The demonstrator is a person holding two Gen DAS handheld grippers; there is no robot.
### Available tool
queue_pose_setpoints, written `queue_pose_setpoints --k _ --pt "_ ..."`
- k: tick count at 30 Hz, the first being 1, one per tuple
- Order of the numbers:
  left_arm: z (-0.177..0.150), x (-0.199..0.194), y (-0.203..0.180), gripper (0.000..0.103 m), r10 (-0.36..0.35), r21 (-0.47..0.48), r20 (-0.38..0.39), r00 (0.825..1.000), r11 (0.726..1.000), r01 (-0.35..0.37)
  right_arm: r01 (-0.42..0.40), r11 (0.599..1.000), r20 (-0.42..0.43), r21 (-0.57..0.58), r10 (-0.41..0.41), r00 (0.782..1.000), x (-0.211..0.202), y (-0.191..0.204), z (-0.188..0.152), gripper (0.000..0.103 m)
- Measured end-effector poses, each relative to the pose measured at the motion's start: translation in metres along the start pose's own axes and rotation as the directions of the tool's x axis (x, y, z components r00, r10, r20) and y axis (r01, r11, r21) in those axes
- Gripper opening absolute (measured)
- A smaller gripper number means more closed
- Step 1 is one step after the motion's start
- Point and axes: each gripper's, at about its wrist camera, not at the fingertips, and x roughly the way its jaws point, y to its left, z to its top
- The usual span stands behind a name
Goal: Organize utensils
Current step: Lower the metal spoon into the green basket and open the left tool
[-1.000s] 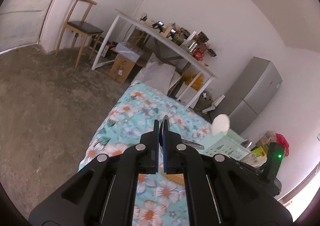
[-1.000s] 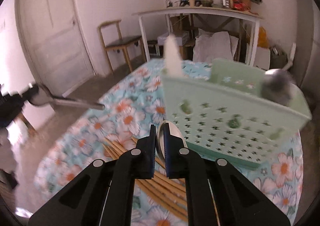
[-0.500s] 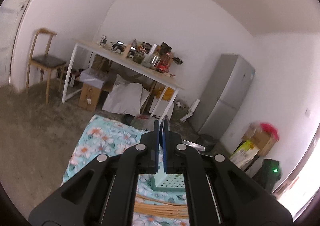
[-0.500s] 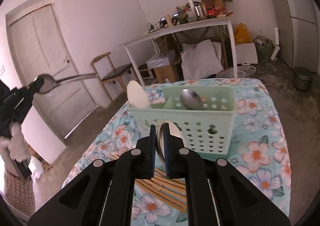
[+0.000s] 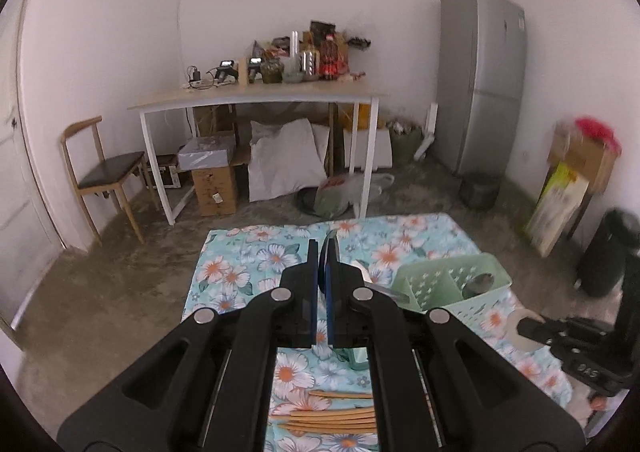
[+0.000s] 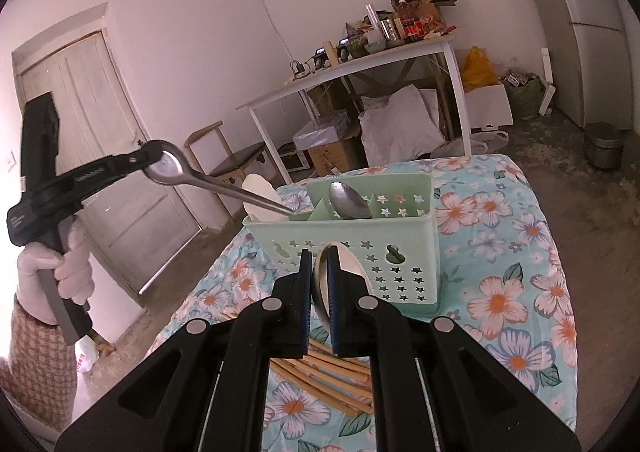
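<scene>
A mint green utensil basket (image 6: 404, 248) stands on the floral cloth; it also shows in the left wrist view (image 5: 476, 302). It holds a metal spoon (image 6: 349, 201) and a white spoon (image 6: 260, 194). My left gripper (image 5: 320, 276) is shut on a metal spoon by its bowl (image 6: 165, 167), with the handle tip over the basket's left compartment. My right gripper (image 6: 319, 284) is shut on a spoon (image 6: 352, 266) in front of the basket. Wooden chopsticks (image 6: 324, 376) lie on the cloth below it.
The table has a floral cloth (image 6: 500, 292). Behind stand a white desk (image 5: 256, 100) with clutter, a wooden chair (image 5: 104, 172), boxes and a grey fridge (image 5: 480, 84). A door (image 6: 100, 140) is at the left.
My left gripper has swung round and down to face the table, bringing its spoon's handle over the basket. My right gripper has backed off slightly from the basket, still holding its spoon.
</scene>
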Motion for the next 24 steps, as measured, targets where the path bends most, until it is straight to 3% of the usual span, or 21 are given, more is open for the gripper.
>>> queue_pose_setpoints --k 6,9,11,14,16,24 --pt "0.007 0.023 -0.014 0.002 0.046 0.043 -0.049 0.998 0.998 -0.044 -0.011 1.000 0.008 0.014 0.011 1.000 -0.003 -0.006 -0.001 0.008" --pt "0.010 0.032 -0.018 0.003 0.039 0.040 -0.066 0.997 0.999 -0.036 -0.013 1.000 0.011 0.022 0.012 1.000 -0.004 -0.008 -0.002 0.008" --pt "0.013 0.038 -0.018 0.004 -0.003 0.010 -0.076 0.997 1.000 0.003 -0.013 1.000 0.012 0.028 0.012 1.000 -0.004 -0.010 -0.002 0.008" --pt "0.014 0.041 -0.010 0.009 -0.107 -0.083 -0.058 0.993 0.991 0.102 -0.012 0.999 0.013 0.036 0.012 1.000 -0.005 -0.013 -0.003 0.008" --pt "0.014 0.040 -0.002 0.021 -0.143 -0.142 -0.027 0.989 0.980 0.138 -0.012 0.999 0.013 0.040 0.011 1.000 -0.005 -0.015 -0.003 0.008" --pt "0.000 0.013 0.020 0.033 -0.164 -0.233 0.102 0.981 0.955 0.184 -0.010 0.999 0.048 0.049 0.008 0.999 -0.015 -0.020 0.006 0.008"
